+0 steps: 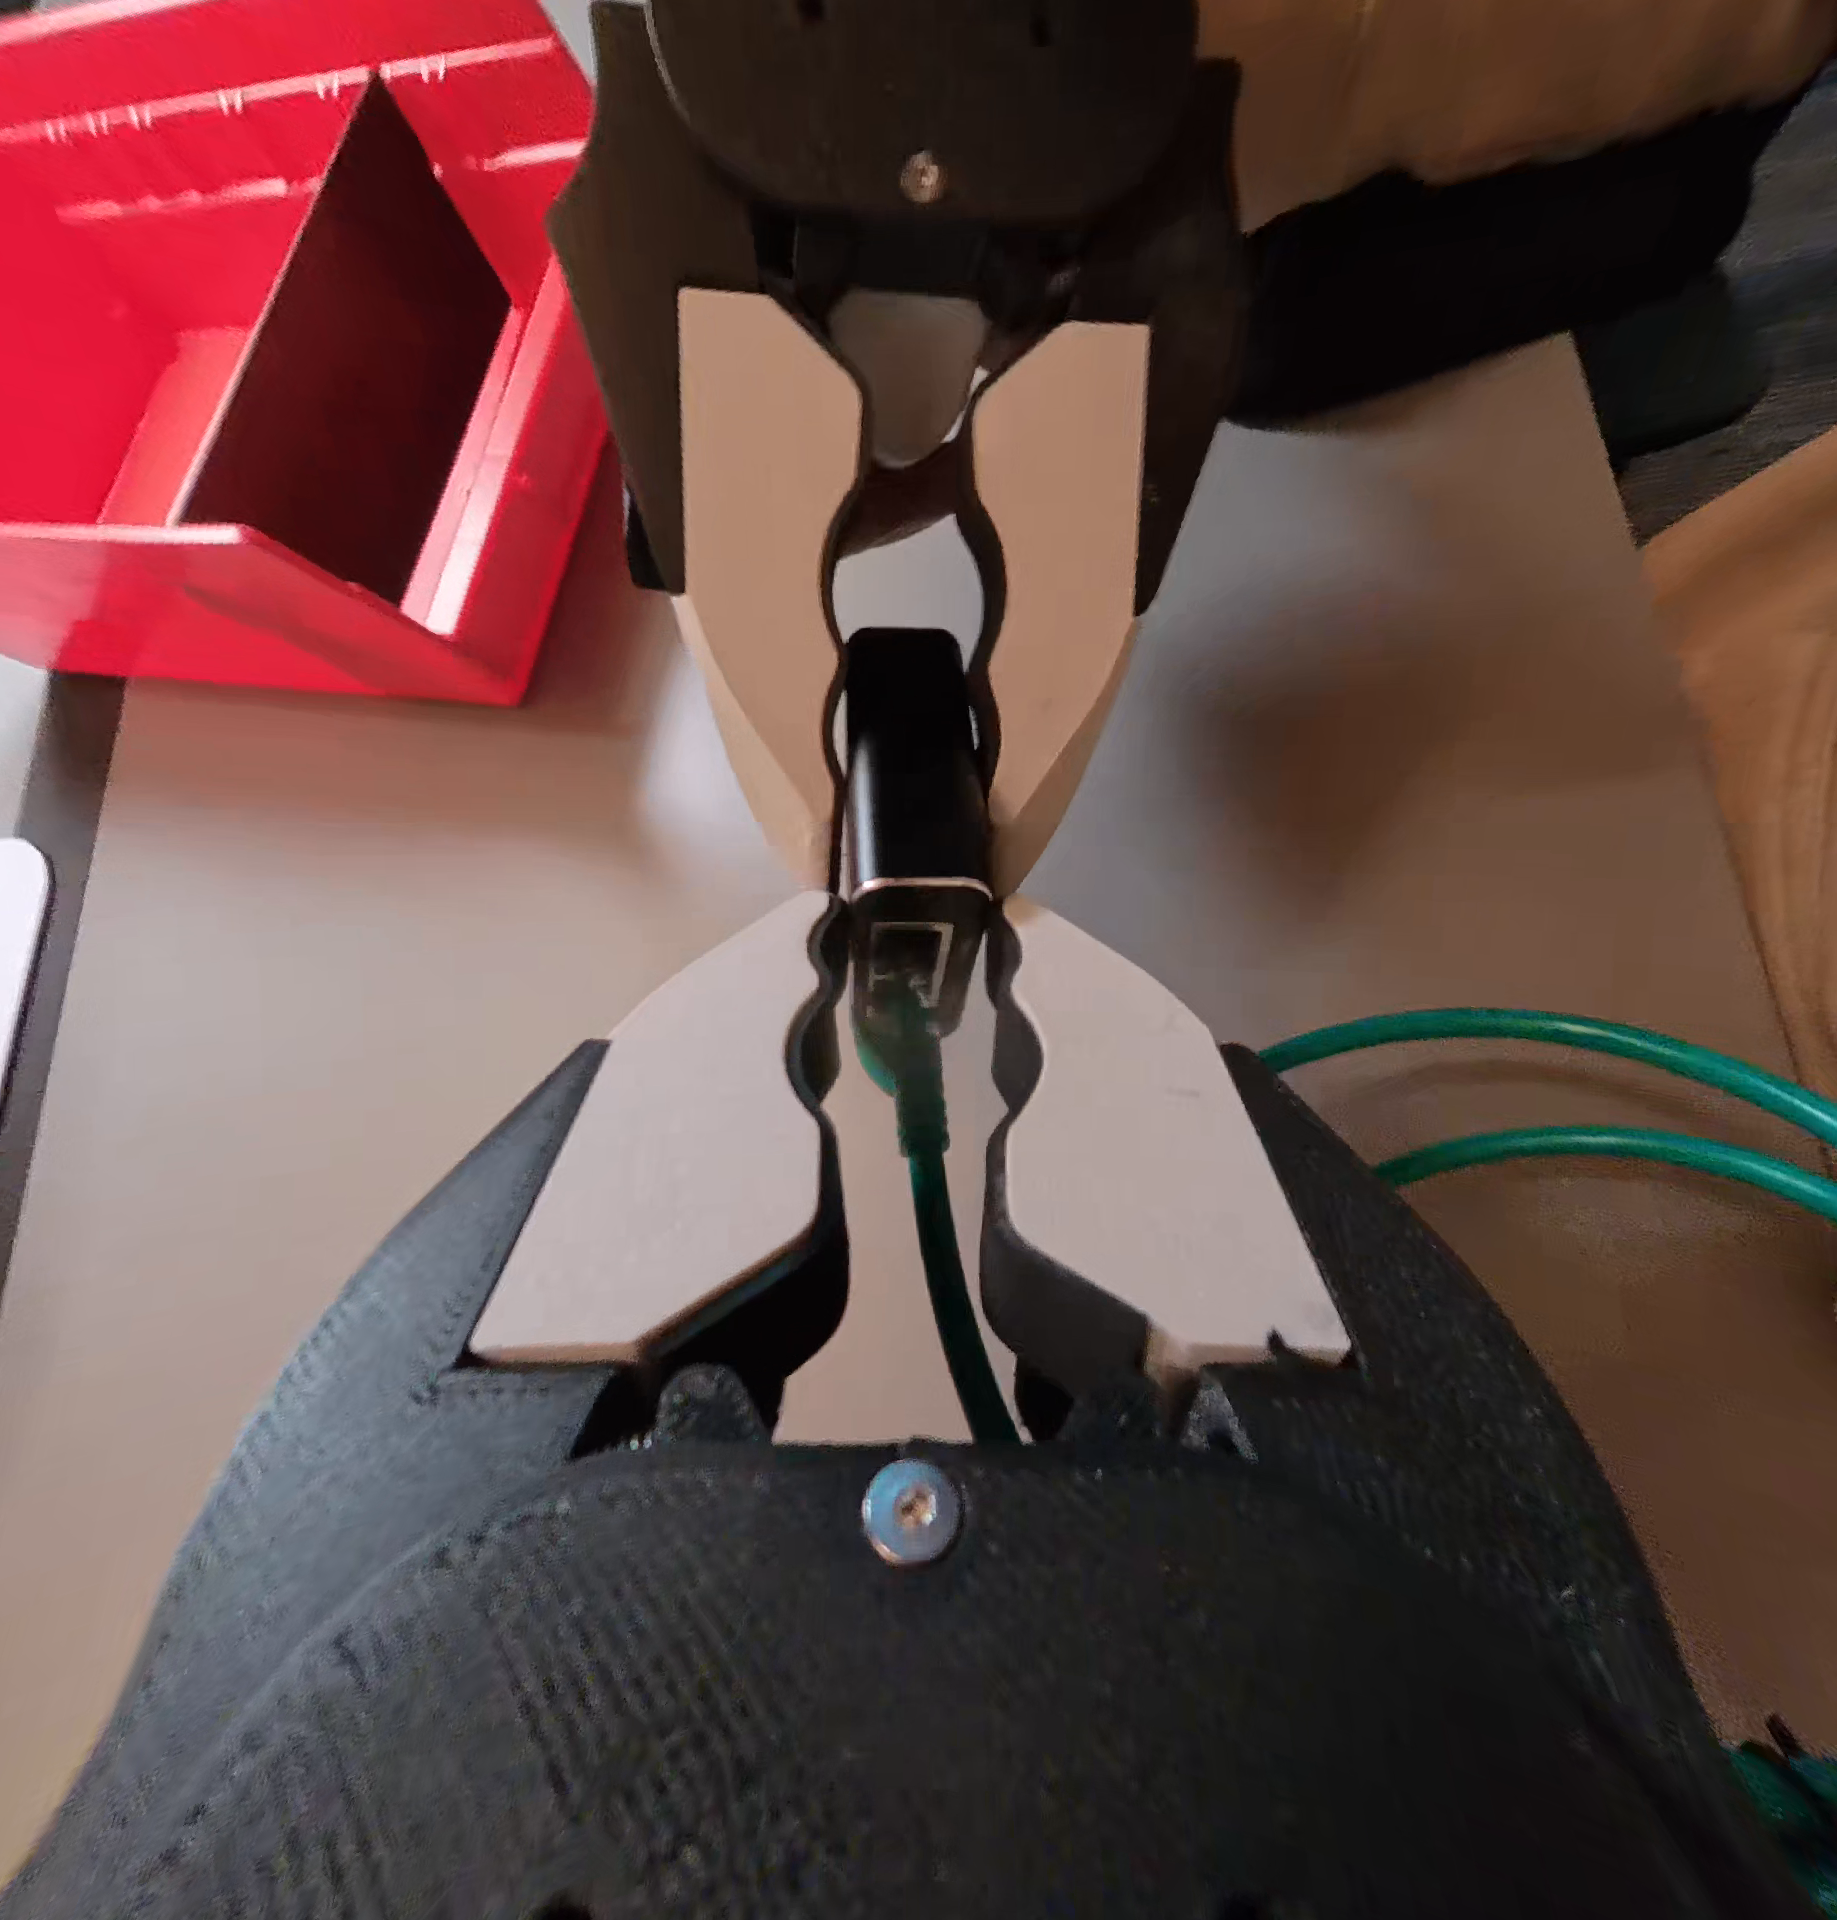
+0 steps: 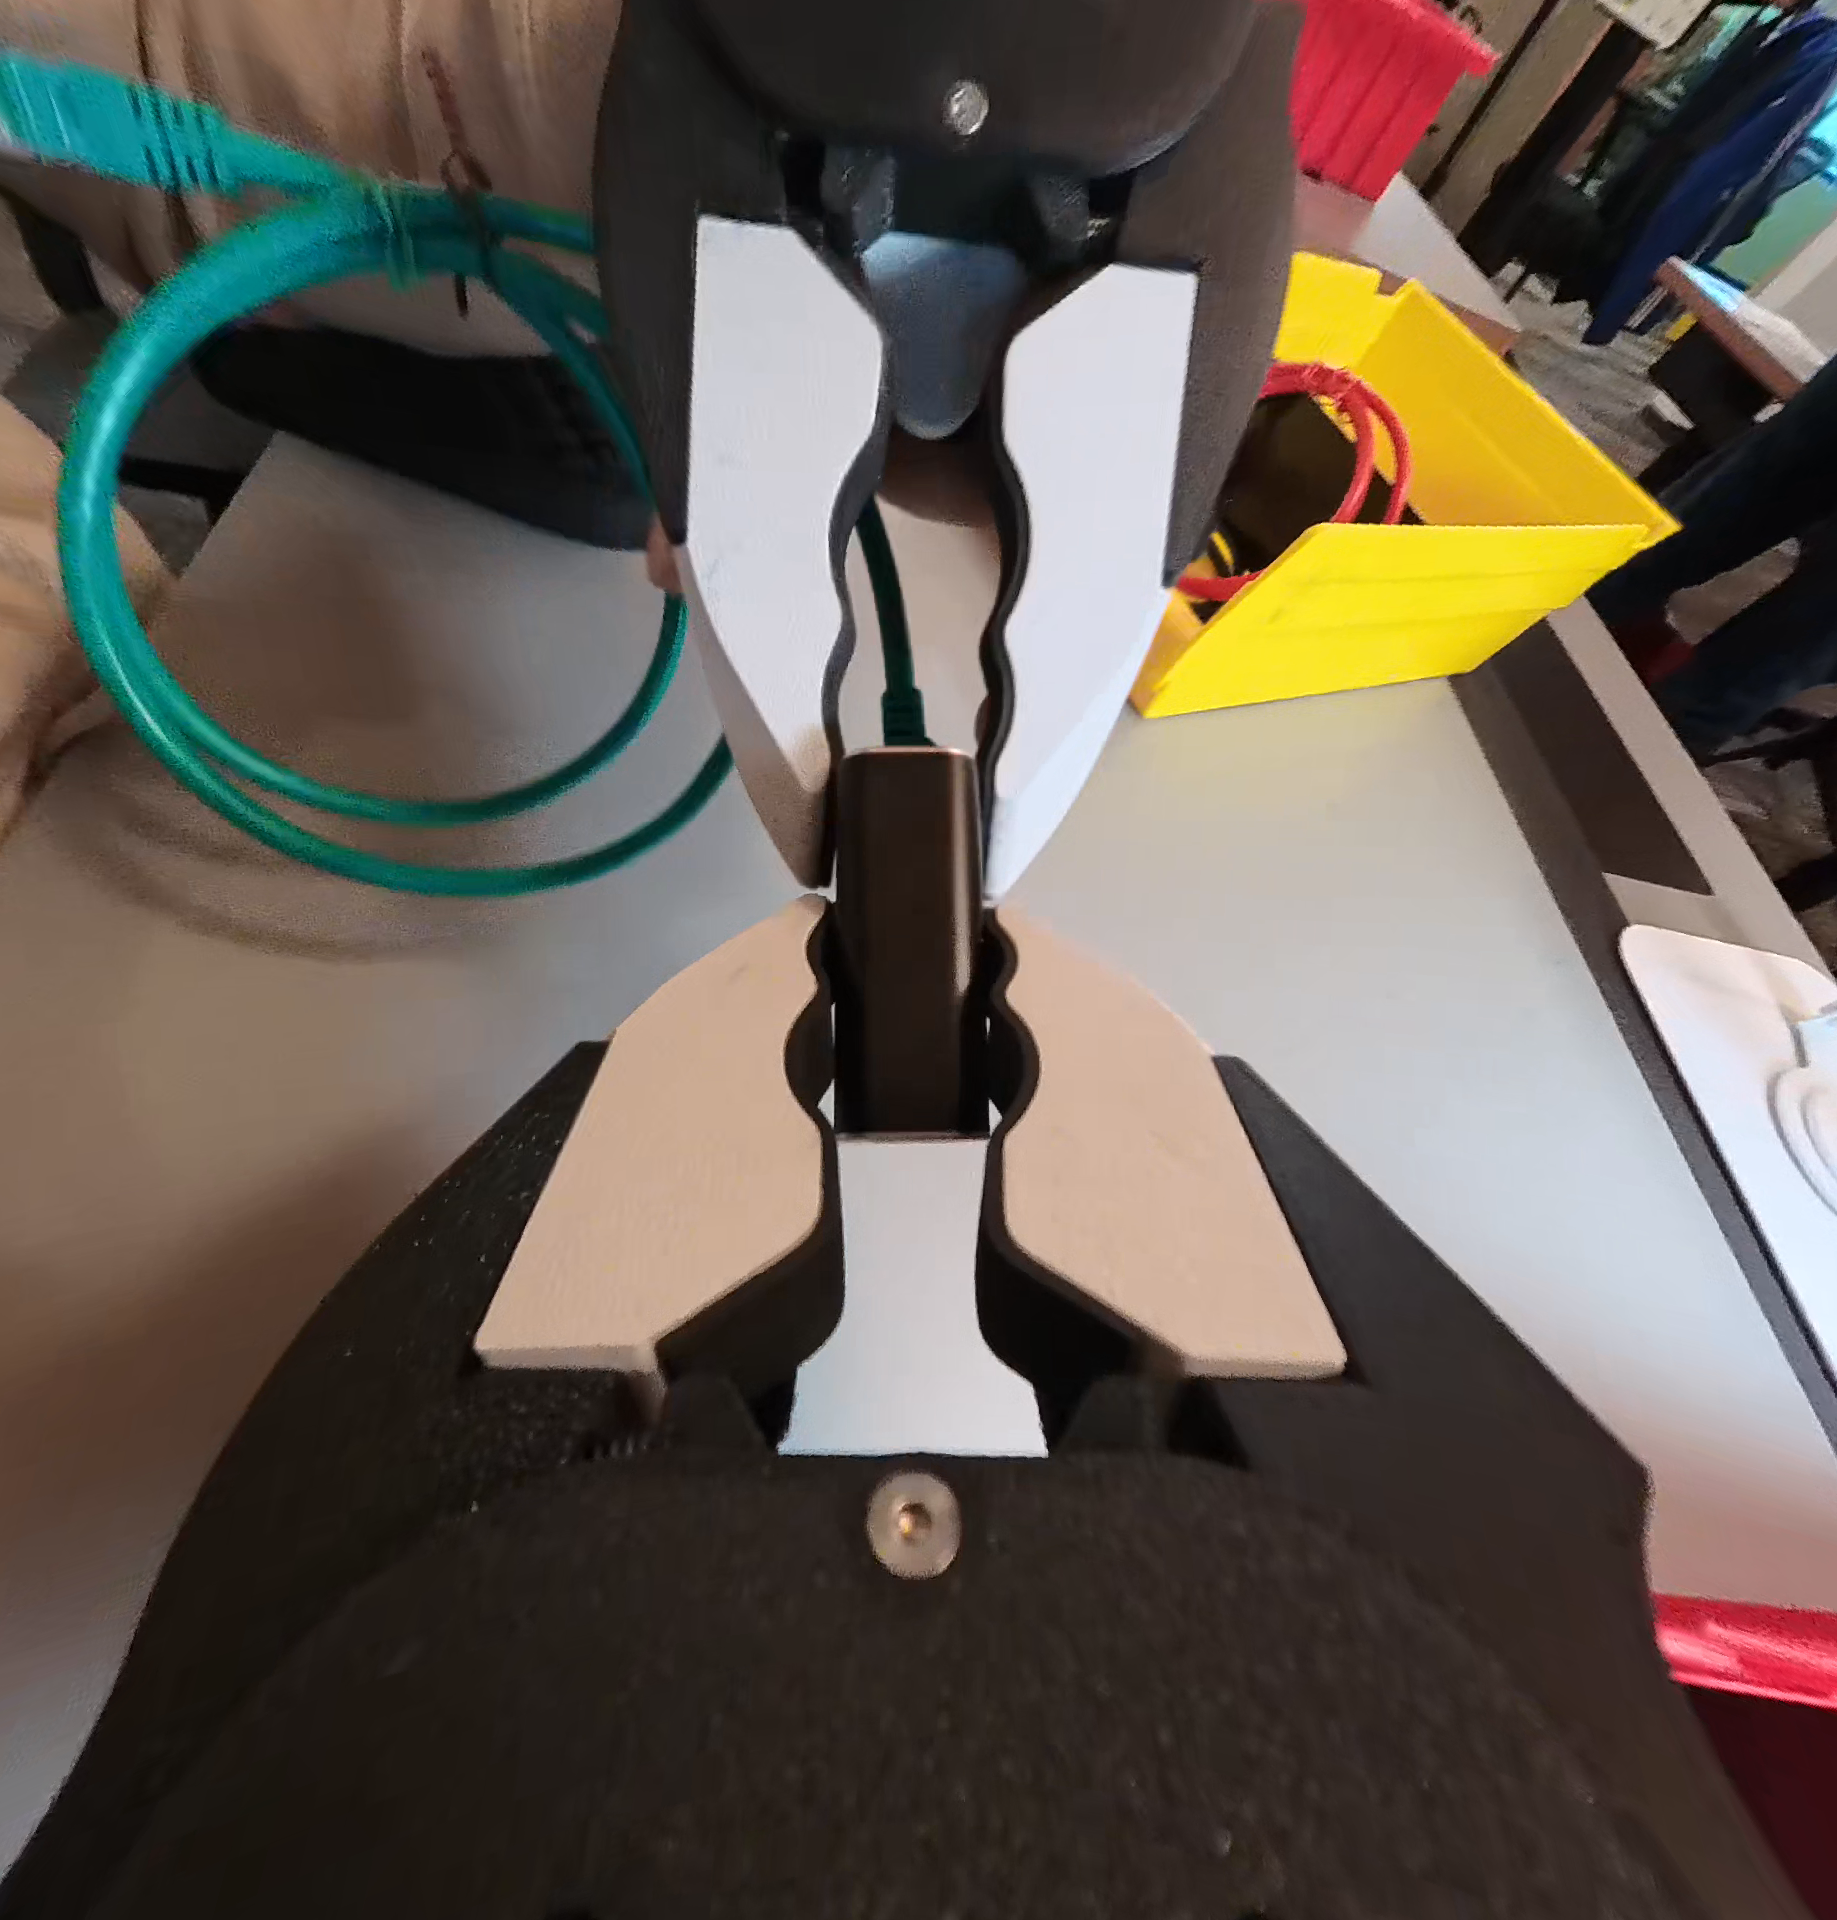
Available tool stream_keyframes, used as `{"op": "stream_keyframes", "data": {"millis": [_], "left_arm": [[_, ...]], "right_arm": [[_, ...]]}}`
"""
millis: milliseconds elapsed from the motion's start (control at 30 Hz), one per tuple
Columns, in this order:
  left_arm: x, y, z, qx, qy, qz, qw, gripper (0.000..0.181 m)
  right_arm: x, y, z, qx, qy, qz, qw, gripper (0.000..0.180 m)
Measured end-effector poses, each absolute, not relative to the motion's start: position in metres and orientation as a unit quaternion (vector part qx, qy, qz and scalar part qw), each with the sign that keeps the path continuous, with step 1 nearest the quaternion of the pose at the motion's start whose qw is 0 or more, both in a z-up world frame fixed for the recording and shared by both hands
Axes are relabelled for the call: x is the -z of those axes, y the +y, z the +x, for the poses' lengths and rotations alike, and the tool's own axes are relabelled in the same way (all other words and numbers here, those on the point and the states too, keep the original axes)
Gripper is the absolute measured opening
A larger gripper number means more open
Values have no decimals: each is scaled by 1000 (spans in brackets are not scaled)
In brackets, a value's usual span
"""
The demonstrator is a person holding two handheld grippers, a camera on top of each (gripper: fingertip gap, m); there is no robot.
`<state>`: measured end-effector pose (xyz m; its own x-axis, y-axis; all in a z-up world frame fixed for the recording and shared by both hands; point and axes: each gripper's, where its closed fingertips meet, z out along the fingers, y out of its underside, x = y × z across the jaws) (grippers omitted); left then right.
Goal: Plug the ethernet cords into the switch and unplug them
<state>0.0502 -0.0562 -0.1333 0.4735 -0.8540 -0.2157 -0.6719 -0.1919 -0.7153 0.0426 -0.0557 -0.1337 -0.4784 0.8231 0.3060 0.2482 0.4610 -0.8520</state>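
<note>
Green ethernet cord point(image 1: 919, 1101) sits plugged into switch point(image 1: 909, 790), right tongs point(image 2: 909, 914) clamping it.

Black textured left gripper point(image 1: 912, 914) body, beige wavy-edged jaws, 1 silver screw.

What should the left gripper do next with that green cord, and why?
Probably ease the left gripper back along the green cord until its tips flank the plug for a pull. The plug already sits in the switch, which the right gripper clamps, and the left jaws look wider than the plug.
</note>
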Motion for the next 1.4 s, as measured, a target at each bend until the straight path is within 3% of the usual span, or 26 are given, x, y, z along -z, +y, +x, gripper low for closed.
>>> {"op": "stream_keyframes", "data": {"millis": [333,633,800,1000,1200,1400], "left_arm": [[88,-45,38,140,473,-719,489,24],[9,-46,24,149,467,-660,570,24],[-13,-58,11,154,460,-639,597,32],[-66,-67,-94,158,295,-647,686,28],[0,-43,-231,8,130,-775,618,36],[71,-16,-284,-113,64,-849,512,28]], "right_arm": [[87,-41,41,-453,-721,-344,396,40],[-2,-48,19,-468,-728,-251,433,24],[-10,-53,19,-424,-728,-220,491,25],[-22,-39,39,-403,-720,-214,522,24],[-39,-29,55,-410,-699,-214,545,24],[-42,-22,60,-414,-693,-218,549,24]]}}
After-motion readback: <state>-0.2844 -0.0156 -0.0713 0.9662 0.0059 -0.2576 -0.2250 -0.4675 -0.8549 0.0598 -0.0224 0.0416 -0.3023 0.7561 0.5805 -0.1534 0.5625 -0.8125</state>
